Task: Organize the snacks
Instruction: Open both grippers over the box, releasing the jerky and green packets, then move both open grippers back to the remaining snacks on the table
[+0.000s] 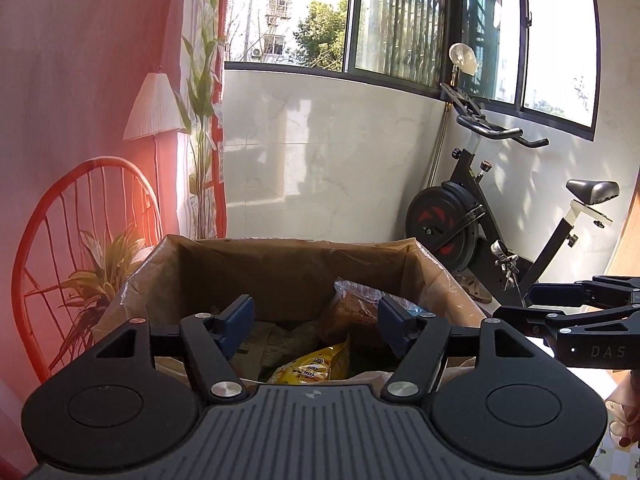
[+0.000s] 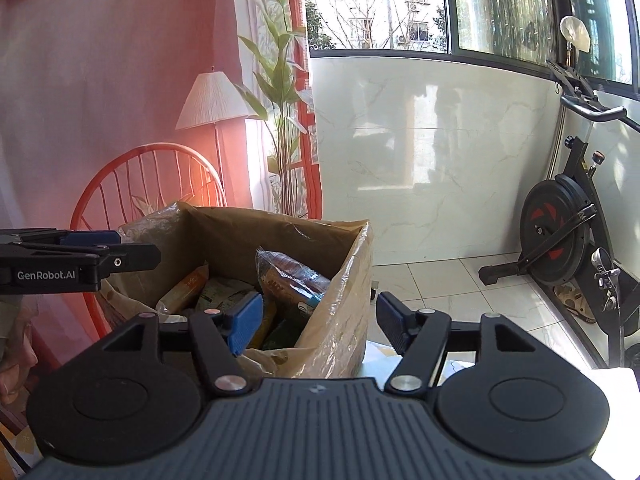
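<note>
A: In the left wrist view, the left gripper (image 1: pixel 316 322) is spread over the brown cardboard box lined with crinkled brown paper (image 1: pixel 224 268), pinching nothing. Inside the box lie a yellow printed snack bag (image 1: pixel 310 366) and a clear wrapped brown snack pack (image 1: pixel 352 308).

B: The risk?

A: I think closing there can catch the paper lining instead of a snack and pull it up.

B: And the right wrist view?

A: The right gripper (image 2: pixel 318 322) is also spread and empty, straddling the box's near right corner. If it goes down, one finger may hit the wall and push the box.
</note>
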